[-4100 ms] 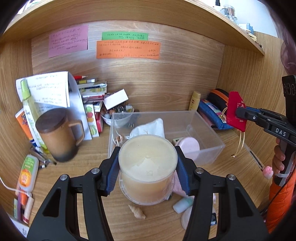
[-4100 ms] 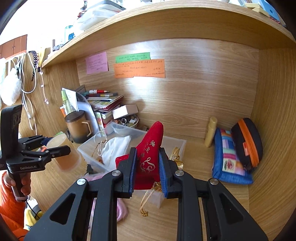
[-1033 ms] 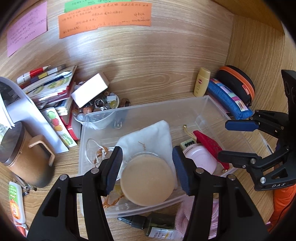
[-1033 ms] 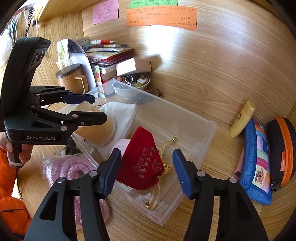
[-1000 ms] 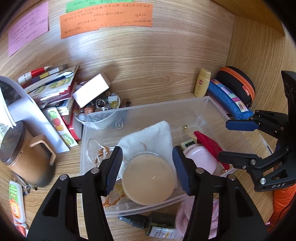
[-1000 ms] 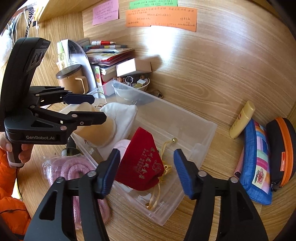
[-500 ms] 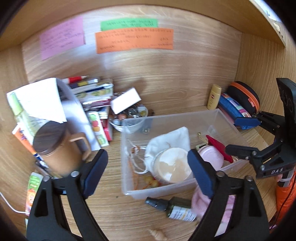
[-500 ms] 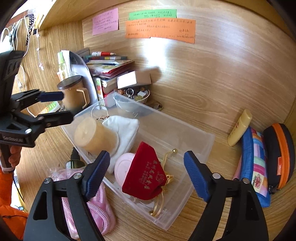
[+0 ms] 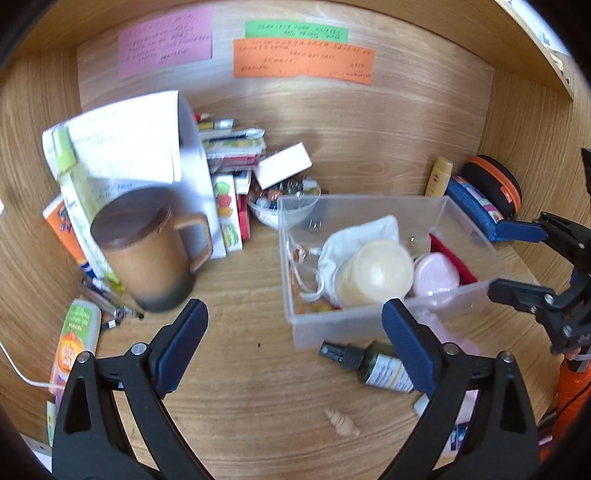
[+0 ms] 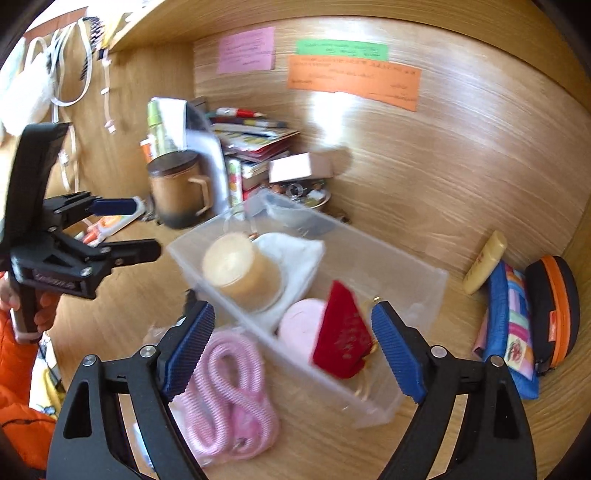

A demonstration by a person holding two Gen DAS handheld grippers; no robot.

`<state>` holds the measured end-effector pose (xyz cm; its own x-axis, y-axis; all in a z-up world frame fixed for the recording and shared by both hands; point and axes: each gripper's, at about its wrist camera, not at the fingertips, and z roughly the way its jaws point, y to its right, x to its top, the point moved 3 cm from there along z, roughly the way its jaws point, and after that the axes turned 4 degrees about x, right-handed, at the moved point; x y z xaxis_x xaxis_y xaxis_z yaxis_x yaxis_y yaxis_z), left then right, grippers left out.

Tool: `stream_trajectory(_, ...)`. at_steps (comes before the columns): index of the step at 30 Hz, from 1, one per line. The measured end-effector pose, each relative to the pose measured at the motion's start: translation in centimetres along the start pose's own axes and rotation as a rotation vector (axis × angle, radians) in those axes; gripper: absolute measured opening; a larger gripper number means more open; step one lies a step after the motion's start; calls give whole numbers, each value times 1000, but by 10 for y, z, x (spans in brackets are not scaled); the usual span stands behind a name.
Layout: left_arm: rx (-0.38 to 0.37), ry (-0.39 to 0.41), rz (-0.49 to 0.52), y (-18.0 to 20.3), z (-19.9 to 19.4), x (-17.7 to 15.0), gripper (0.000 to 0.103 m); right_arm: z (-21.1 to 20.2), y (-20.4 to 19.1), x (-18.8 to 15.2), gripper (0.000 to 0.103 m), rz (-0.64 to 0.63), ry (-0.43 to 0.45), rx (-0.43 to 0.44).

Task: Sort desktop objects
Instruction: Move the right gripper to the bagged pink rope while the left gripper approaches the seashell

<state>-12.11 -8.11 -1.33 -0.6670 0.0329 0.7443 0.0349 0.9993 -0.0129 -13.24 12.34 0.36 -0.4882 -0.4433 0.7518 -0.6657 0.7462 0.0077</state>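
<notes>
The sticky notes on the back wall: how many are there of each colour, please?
Pink note: 1
Green note: 1
Orange note: 1
Total: 3

Wooden desk (image 9: 258, 387), clear bin (image 9: 388, 325), lidded mug (image 9: 147, 254), spray bottle (image 9: 369, 365), possibly a shell (image 9: 341, 421)

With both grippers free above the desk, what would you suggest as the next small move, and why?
Probably bring the right gripper, jaws opening with nothing gripped, down onto the pink cord: it lies on the desk outside the clear box, while the candle jar and red pouch are already inside.
</notes>
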Motion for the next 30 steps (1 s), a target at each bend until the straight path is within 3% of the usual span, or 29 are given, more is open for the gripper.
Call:
stream_trajectory(14, -37, -98, -55, -16, 2, -44, 96, 8, -48, -41, 85, -40, -96, 53)
stream_trajectory(30, -75, -231, -48, 5, 27, -82, 96, 64, -28, -63, 85, 23, -290, 114)
